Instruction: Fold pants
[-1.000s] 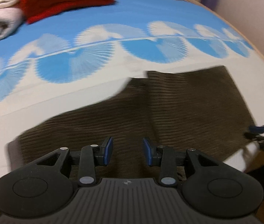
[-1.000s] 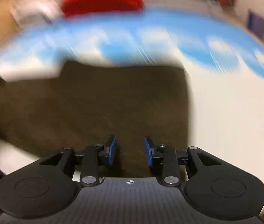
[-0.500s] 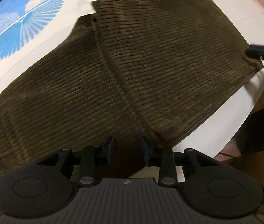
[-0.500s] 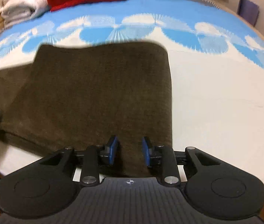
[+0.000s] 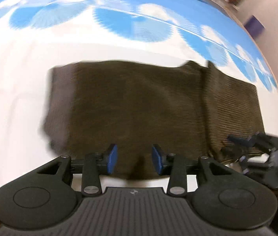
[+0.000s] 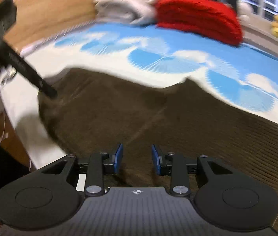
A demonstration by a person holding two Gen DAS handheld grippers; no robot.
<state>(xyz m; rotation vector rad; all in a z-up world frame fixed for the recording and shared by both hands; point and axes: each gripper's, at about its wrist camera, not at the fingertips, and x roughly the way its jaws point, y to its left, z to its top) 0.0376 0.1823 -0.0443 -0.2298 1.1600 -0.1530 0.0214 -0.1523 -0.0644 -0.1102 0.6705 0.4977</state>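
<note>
Dark olive-brown ribbed pants [image 5: 135,106] lie on a white sheet [image 5: 11,82] printed with blue fan shapes. Behind, a red blanket [image 6: 197,17] and, seemingly, cream towels [image 6: 123,4].

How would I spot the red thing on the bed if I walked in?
Find the bed with the blue-and-white fan-patterned sheet. At its far end lies a folded red knitted blanket, beside a pale cream folded blanket. It is the only bright red item, far from the brown corduroy pants.

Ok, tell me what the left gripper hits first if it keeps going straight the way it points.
Most likely the brown corduroy pants: the left gripper, fingers opening with nothing gripped between them, aims at that cloth on the bed. The blur leaves the depth uncertain.
</note>
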